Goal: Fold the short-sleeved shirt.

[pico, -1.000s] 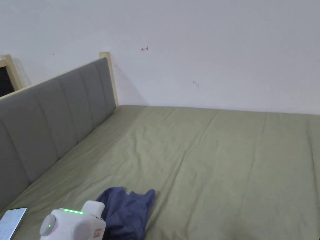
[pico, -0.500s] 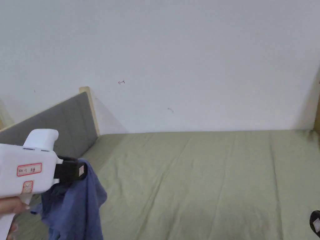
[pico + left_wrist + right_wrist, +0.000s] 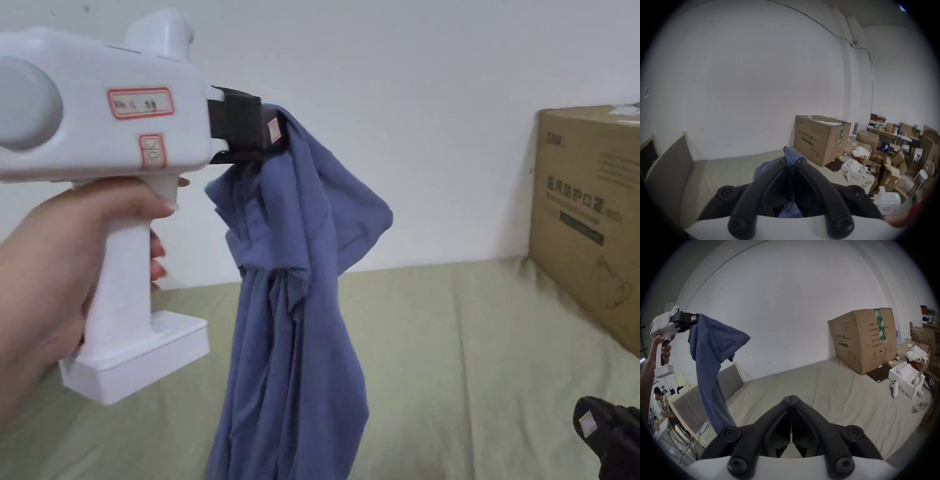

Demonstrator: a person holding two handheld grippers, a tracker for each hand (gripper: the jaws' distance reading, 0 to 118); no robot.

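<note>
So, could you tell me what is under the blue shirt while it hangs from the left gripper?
Under the shirt, which the left gripper holds raised, lies the green bed sheet. The hem runs past the head view's lower edge, so whether it touches the sheet cannot be seen.

The head view looks close past the left tongs [image 3: 275, 134] at the wall; both gripper views face the bed [image 3: 826, 386] and box [image 3: 867, 340].

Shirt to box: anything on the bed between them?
No. In the head view, bare bed separates the shirt from the box.
</note>
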